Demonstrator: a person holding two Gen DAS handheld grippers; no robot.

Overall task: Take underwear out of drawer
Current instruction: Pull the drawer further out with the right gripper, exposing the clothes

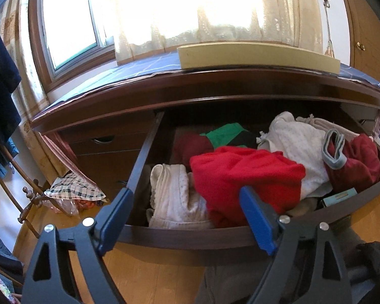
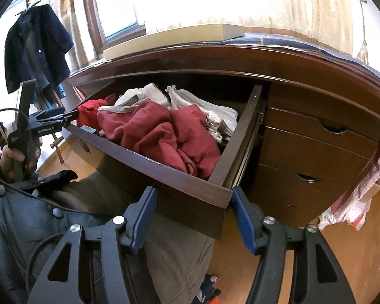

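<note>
From my left claw (image 1: pixel 182 215) I see its jaws wide and empty over the open drawer (image 1: pixel 190 238), so I should dip onto the white underwear (image 1: pixel 174 197) just beside the red cloth (image 1: pixel 245 179). From my right claw (image 2: pixel 193 217) I see wide, empty jaws by the drawer's corner, and I should keep them clear.

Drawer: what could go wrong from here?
1. The red garment lies over the white garment; pulling one may drag the other out.
2. The teal box by the drawer front could get snagged.
3. The right gripper has open jaws near the drawer's corner and may knock it.
</note>
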